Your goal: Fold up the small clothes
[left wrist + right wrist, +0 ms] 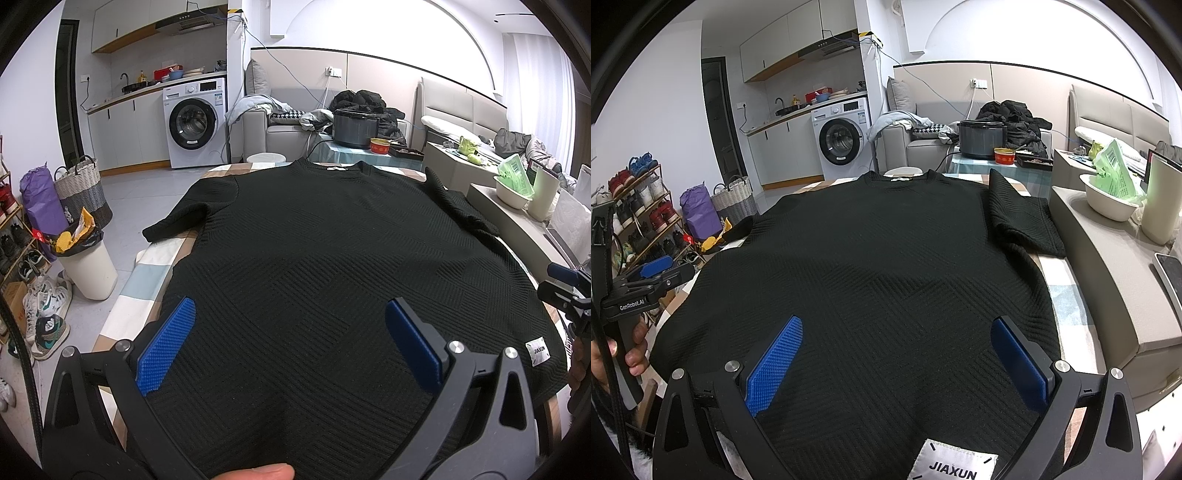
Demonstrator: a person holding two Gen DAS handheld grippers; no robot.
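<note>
A black ribbed short-sleeved top (pixel 314 243) (pixel 871 266) lies spread flat on a checked tablecloth, neck at the far end, hem toward me. Its white JIAXUN label (pixel 538 351) (pixel 955 461) sits at the near right hem. My left gripper (pixel 291 314) hovers open over the lower left part of the top, blue pads wide apart with nothing between them. My right gripper (pixel 899 328) stands open over the lower right part near the label. Each gripper shows at the other view's edge: the right gripper (pixel 565 291), and the left gripper (pixel 646 277) held by a hand (pixel 635 350).
A white bin (pixel 88 266) with a black bag, a woven basket (pixel 83 192) and a shoe rack (pixel 639 221) stand on the floor to the left. A grey ledge (pixel 1108 266) with a white bowl (pixel 1108 203) borders the table's right. A cooker pot (pixel 354 127) stands beyond the far edge.
</note>
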